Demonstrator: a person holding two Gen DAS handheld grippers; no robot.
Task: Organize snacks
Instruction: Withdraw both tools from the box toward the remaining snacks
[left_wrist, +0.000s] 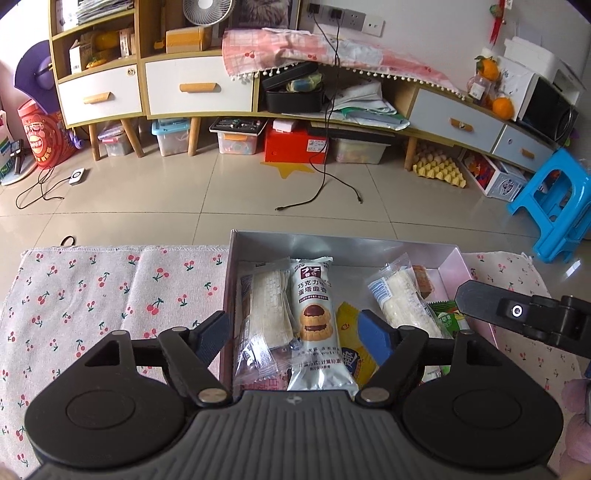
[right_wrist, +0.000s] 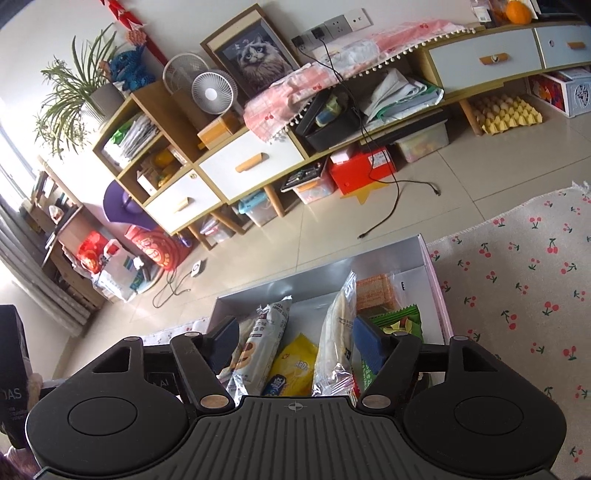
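As the box (left_wrist: 448, 260) sits on the cherry-print cloth (left_wrist: 110, 291), its biscuit packet (left_wrist: 314, 317) lies long axis toward 12 o'clock. Free cloth lies at 9 o'clock. Left hand-held gripper (left_wrist: 295, 332) and right hand-held gripper (right_wrist: 291, 341) hover spread, holding nothing.

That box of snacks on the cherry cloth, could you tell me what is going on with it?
A person is sorting snacks with a gripper in each hand. Both the left gripper and the right gripper hang open over the box, holding nothing. The cookie pack, yellow packet, clear-wrapped bar and green packet already lie inside. The cloth around it shows no loose snacks.
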